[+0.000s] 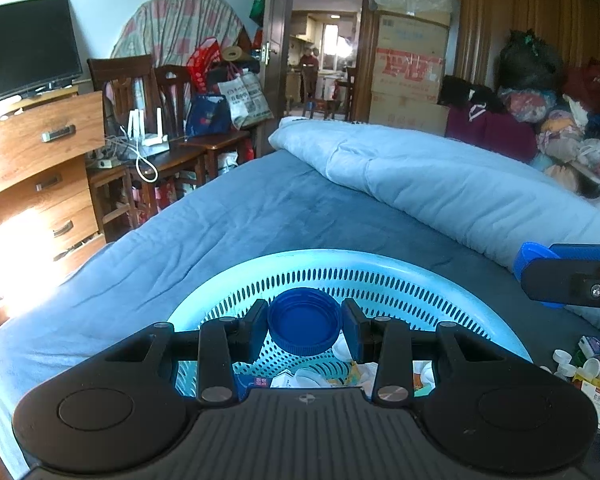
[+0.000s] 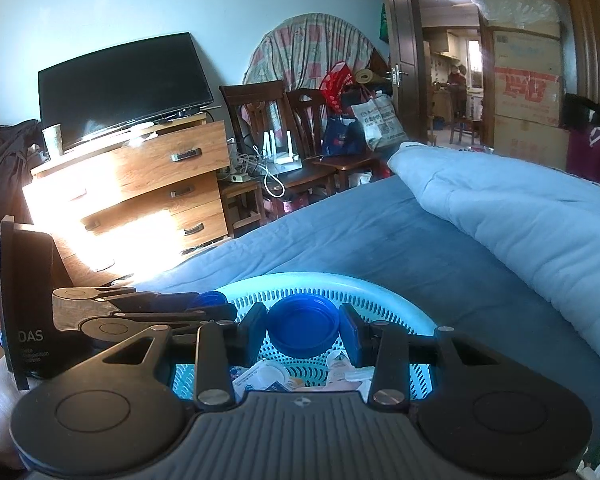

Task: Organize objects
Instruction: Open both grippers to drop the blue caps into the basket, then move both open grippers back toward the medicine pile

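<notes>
A pale blue perforated basket (image 1: 340, 268) sits on the bed and holds several small boxes and white caps. My left gripper (image 1: 305, 322) is shut on a dark blue bottle cap (image 1: 304, 320) and holds it over the basket. My right gripper (image 2: 303, 326) is shut on another blue bottle cap (image 2: 303, 326), tilted, above the same basket (image 2: 360, 286). The left gripper also shows in the right wrist view (image 2: 204, 306), at the basket's left rim. A finger of the right gripper shows at the right edge of the left wrist view (image 1: 560, 276).
A pile of small medicine boxes and white bottle caps (image 1: 592, 368) lies on the bed right of the basket. A folded light blue quilt (image 1: 440, 184) lies across the far right of the bed. A wooden dresser (image 2: 140, 200) with a TV stands left of the bed.
</notes>
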The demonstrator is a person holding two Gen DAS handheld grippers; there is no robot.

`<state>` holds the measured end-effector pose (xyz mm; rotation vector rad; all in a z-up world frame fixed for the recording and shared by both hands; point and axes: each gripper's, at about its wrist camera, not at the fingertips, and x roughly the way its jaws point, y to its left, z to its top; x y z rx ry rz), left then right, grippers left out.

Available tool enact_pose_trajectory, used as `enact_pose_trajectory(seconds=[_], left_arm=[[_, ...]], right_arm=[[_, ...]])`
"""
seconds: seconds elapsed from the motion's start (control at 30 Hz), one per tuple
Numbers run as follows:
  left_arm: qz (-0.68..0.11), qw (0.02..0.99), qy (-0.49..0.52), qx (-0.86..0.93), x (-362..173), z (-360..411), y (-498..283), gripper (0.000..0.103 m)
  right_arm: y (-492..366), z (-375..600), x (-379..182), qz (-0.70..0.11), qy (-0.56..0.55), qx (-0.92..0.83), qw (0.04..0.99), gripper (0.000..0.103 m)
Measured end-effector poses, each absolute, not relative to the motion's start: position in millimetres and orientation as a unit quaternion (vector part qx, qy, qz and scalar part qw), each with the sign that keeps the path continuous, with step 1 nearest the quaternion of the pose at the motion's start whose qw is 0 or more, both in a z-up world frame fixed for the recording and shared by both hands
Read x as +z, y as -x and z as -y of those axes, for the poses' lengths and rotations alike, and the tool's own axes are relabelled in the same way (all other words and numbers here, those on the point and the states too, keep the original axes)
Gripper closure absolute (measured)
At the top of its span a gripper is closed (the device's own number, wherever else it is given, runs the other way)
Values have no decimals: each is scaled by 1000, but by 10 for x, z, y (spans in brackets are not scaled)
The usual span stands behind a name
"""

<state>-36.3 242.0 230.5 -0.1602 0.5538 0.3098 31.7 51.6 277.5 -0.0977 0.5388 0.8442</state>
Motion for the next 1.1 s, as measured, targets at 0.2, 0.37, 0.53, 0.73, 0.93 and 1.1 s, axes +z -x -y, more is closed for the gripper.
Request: enact_pose_trajectory(seconds=[0.2, 0.37, 0.53, 0.73, 0.93, 1.1], left_arm=[[-259, 951, 77, 152, 2285, -2459, 370, 14], [-246, 956, 83, 136, 2328, -2416, 488, 13], [-186, 974, 78, 107, 2542, -2205, 873, 0], [-105, 992, 53, 43, 2751, -1501, 1246, 0], [-94, 994, 41, -42, 2750, -652, 1276, 0], [-92, 992, 18, -85, 2660, -125, 1374, 0]], right_arm=[[-278, -495, 2812, -238, 50, 402, 883, 23], [-40, -219, 2929, -193, 33, 408, 892, 22], [742, 488, 2854, -98, 35, 375, 921, 6], [1782, 1344, 2503, -2, 66, 264, 962, 0], [2266, 2006, 2064, -35, 46, 213, 975, 0], [2405, 2419, 1818, -100, 46, 175, 978, 0]])
